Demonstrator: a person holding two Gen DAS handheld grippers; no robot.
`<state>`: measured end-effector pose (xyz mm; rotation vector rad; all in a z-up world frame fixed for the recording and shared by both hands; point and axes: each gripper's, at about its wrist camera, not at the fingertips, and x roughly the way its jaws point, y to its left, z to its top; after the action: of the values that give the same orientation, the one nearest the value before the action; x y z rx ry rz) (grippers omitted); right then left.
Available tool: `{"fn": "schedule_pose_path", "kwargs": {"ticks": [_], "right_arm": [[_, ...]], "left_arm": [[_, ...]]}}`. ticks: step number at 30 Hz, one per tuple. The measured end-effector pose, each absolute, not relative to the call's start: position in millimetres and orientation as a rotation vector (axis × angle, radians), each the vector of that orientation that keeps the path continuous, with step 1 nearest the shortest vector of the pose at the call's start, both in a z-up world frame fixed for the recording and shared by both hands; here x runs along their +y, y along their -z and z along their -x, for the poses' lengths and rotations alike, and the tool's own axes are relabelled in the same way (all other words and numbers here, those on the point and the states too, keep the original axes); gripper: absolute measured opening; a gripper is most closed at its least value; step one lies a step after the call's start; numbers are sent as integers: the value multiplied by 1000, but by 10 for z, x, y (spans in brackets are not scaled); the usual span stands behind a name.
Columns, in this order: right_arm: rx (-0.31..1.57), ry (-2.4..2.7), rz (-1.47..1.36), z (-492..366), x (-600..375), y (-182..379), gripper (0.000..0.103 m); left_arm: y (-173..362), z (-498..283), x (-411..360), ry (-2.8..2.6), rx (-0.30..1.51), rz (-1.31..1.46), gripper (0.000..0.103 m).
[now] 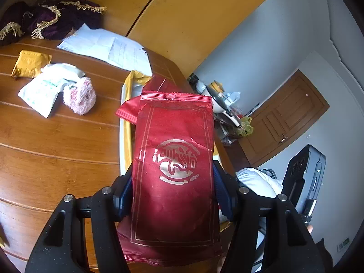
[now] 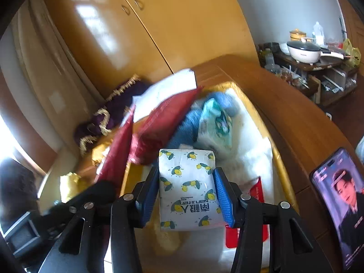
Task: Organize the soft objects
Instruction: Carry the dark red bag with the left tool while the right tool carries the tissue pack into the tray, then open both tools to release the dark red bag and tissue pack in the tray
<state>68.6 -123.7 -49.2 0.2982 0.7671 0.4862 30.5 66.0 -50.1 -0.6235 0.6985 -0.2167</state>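
Soft packets, two in hand: a red foil pouch (image 1: 174, 170) with a silver round emblem, held upright and lifted above the near right part of the wooden table (image 1: 56, 150), clamped at its lower half between the blue pads of the left gripper (image 1: 173, 191); and a white tissue pack (image 2: 190, 190) printed with yellow lemons, clamped on both sides by the blue pads of the right gripper (image 2: 186, 195), poised over the near end of a white tray with a yellow rim (image 2: 282, 166). Tray contents, far end: a blue knitted item (image 2: 188, 122), a pale green-printed packet (image 2: 216, 122) resting against it, and a second red pouch (image 2: 166, 122) leaning at the tray's left edge; a red-and-white label or bag (image 2: 257, 195) lies under the tissue pack to the right. Left of the tray on the table: a pink fluffy item (image 1: 79, 96) touching a white sachet with green print (image 1: 41, 93), a mustard-yellow packet (image 1: 29, 63) just beyond them, white papers (image 1: 107, 47) farther back, and a dark purple cloth with gold fringe (image 1: 45, 20) at the far left against the wooden wardrobe (image 1: 182, 11). A phone (image 2: 339, 202) with a lit screen stands at the table's right edge. Far right, a low shelf carries a white cooking pot (image 2: 304, 51).
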Motion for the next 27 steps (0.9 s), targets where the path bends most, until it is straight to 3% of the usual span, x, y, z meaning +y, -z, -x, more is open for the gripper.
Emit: {"fn": "schedule_pose_path", "kwargs": {"ticks": [11,15,27], "right_arm": [[800,-430,-331,-888,-1336,541,52],[782,-393,-311,-860,-1293,502,57],[691,-469,-270,-575,-1021,150,61]], "left_arm": [[664,-465,534,247,735,587,60],[712,-474,567,263,730,623,69],[422,-57,1101,221,558,642,73]]}}
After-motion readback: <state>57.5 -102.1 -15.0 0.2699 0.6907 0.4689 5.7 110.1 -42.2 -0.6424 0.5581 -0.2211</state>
